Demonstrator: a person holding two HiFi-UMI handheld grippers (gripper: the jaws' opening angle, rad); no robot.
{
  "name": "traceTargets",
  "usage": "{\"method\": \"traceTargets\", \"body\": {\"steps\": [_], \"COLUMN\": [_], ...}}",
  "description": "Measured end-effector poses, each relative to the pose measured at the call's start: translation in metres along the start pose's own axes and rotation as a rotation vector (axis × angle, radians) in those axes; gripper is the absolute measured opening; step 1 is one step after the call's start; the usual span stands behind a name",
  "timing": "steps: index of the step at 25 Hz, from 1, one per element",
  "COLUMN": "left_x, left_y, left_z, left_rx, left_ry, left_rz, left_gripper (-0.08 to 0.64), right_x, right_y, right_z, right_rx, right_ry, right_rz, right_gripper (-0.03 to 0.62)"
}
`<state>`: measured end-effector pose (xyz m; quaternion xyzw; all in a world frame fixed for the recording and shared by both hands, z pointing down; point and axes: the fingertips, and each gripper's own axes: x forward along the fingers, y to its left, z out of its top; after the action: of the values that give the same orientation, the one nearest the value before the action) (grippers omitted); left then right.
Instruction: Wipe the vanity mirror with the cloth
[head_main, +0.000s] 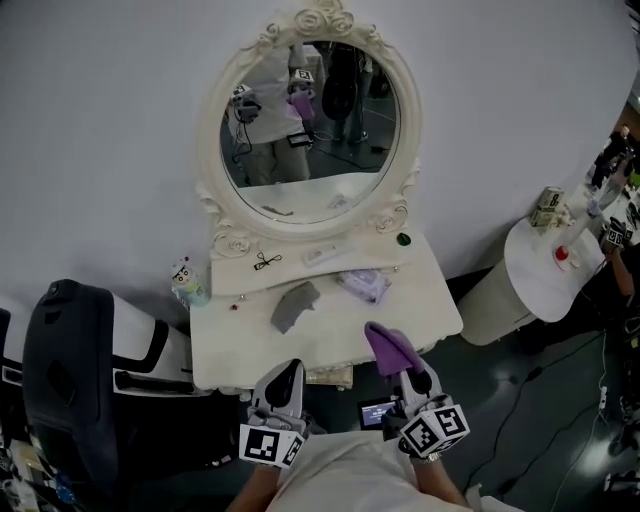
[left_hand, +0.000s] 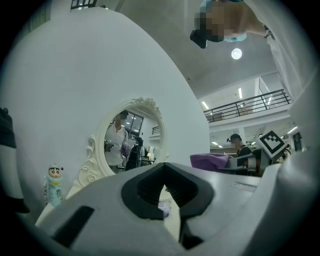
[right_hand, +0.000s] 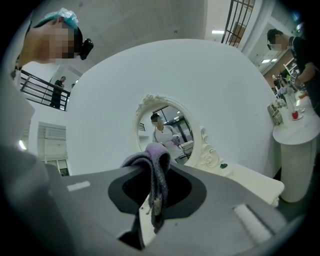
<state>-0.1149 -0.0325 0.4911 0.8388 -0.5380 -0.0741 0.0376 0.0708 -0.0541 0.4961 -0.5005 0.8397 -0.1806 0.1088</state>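
The right gripper (head_main: 412, 378) is clamping a purple cloth (head_main: 389, 346). In the right gripper view the jaws are closing on a fold of it, with the cloth bunching above the jaws and a strand hanging down between them. The cloth is sitting over the front right edge of the white table (head_main: 430, 312), well apart from the mirror (head_main: 308, 140), not touching the glass. The mirror is standing upright at the back of the table against the white wall, an oval glass in an ornate white frame, and the right gripper's camera is looking straight toward it.

The left gripper (head_main: 284, 384) is hovering at the front edge of the table, beside the right one. Its jaws are sitting together with only a thin slit between them, gripping nothing.

A gray rag (head_main: 293, 305) is lying on the table between the left gripper and the mirror. A small packet (head_main: 363, 285) is lying right of it. A cartoon-figure bottle (head_main: 185, 283) is standing at the table's back left corner. A black chair (head_main: 62, 370) is sitting left of the table, and a round side table (head_main: 540, 285) with small items is standing off to the right.
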Motion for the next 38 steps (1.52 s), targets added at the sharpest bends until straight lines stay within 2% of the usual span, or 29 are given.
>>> {"method": "traceTargets", "body": {"steps": [7, 11, 18, 22, 24, 27, 30, 35, 38], "left_x": [0.039, 0.069, 0.11, 0.139, 0.151, 0.164, 0.173, 0.185, 0.197], "left_y": [0.027, 0.034, 0.035, 0.042, 0.045, 0.05, 0.054, 0.073, 0.088], "left_z": [0.0, 0.0, 0.005, 0.011, 0.011, 0.014, 0.016, 0.021, 0.041], "left_rx": [-0.01, 0.024, 0.028, 0.04, 0.042, 0.053, 0.05, 0.075, 0.082], "left_ry": [0.036, 0.035, 0.01, -0.018, -0.027, -0.043, -0.058, -0.039, -0.063], "left_rz": [-0.01, 0.01, 0.15, 0.229, 0.272, 0.332, 0.373, 0.368, 0.342], "left_gripper": [-0.002, -0.001, -0.002, -0.002, -0.002, -0.002, -0.002, -0.002, -0.002], "right_x": [0.037, 0.062, 0.116, 0.156, 0.168, 0.183, 0.195, 0.214, 0.234], "right_y": [-0.018, -0.039, -0.072, -0.085, -0.092, -0.106, -0.118, -0.119, -0.11], "right_z": [0.006, 0.008, 0.022, 0.044, 0.053, 0.059, 0.059, 0.069, 0.089], "right_rx": [0.011, 0.003, 0.004, -0.017, 0.008, 0.076, 0.067, 0.032, 0.011], "right_ry": [0.005, 0.012, 0.085, 0.081, 0.075, 0.08, 0.109, 0.093, 0.054], "right_rz": [-0.039, -0.015, 0.107, 0.197, 0.233, 0.256, 0.26, 0.249, 0.238], "right_gripper": [0.054, 0.054, 0.054, 0.054, 0.054, 0.054, 0.054, 0.054, 0.053]}}
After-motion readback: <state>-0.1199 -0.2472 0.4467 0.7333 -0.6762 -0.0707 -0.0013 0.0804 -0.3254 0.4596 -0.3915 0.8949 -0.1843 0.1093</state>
